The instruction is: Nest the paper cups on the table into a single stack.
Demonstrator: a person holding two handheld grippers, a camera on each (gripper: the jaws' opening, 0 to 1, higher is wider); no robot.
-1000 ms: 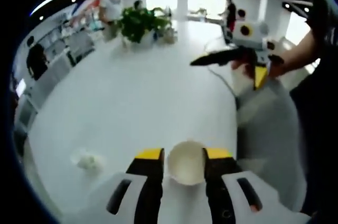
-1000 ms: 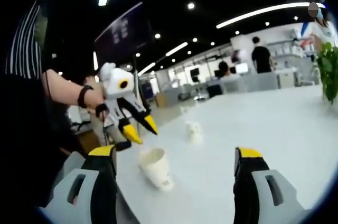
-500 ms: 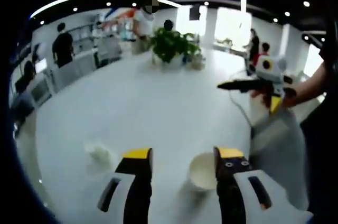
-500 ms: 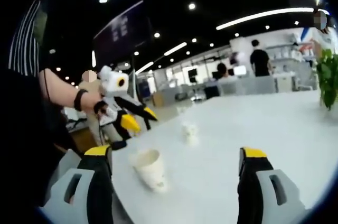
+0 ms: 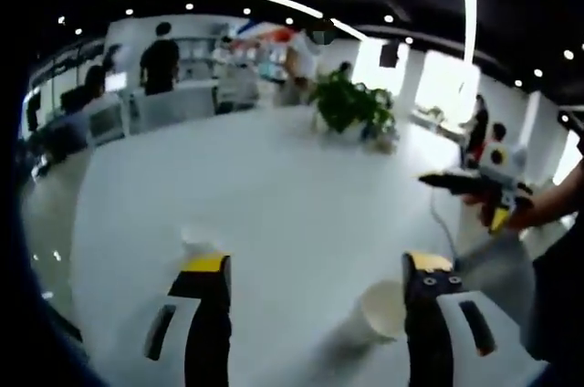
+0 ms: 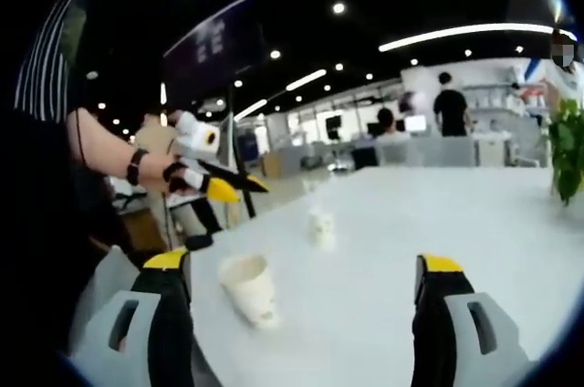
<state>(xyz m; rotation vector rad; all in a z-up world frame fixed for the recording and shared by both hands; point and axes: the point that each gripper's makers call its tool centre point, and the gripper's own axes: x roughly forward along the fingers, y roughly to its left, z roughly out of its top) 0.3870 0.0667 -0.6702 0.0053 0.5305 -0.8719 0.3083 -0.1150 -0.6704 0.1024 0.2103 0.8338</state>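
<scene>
A white paper cup (image 5: 381, 310) stands on the white table (image 5: 274, 186), just inside the right jaw of my left gripper (image 5: 317, 270), which is open and holds nothing. A second, smaller white cup (image 5: 195, 240) peeks out behind its left jaw tip. In the right gripper view the near cup (image 6: 246, 286) stands upright left of centre, with the far cup (image 6: 319, 224) beyond it. My right gripper (image 6: 303, 266) is open and empty, back from both cups. The left gripper (image 6: 217, 183) hovers above the near cup in a hand. The right gripper (image 5: 484, 188) shows at the right, off the table's edge.
A potted green plant (image 5: 351, 104) stands at the far side of the table (image 6: 474, 223), and the same plant (image 6: 568, 145) shows at the right edge. Several people and desks lie beyond. The table edge runs close to the near cup.
My left gripper was shut on the near cup a second ago; its jaws have spread and let it go, and the cup now stands by the right jaw. The right gripper stays open.
</scene>
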